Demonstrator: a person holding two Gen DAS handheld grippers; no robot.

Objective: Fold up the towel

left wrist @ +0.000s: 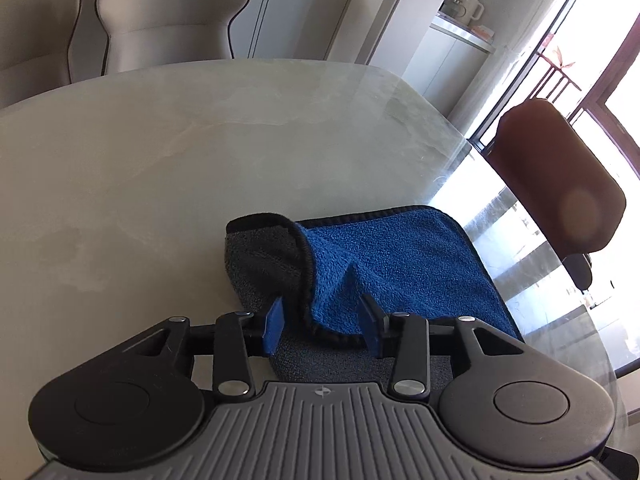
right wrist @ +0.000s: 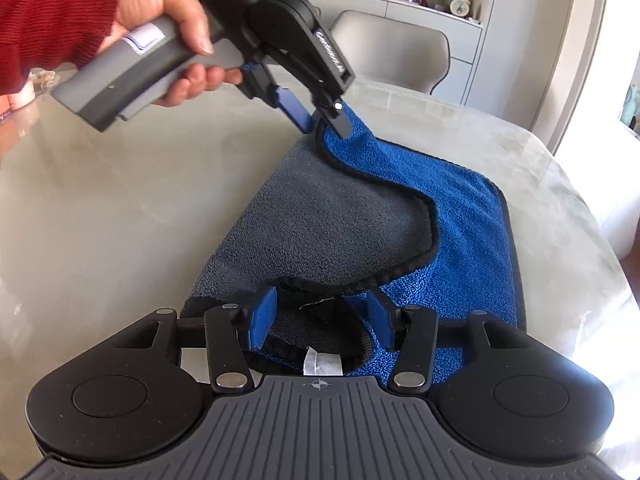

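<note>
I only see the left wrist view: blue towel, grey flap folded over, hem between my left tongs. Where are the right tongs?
Observer: The right tongs straddle the towel's near corner, beside its white label.
Operator: Gripping it?
Observer: Can't tell; the hem lies between the pads, which stand well apart.
Operator: And my left tongs from there?
Observer: The left tongs hang open at the far corner, which rises to meet them.

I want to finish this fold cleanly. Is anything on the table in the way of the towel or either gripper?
Nothing visible. The towel lies alone on the table, with both the left gripper and right gripper already at its black edge.
</note>
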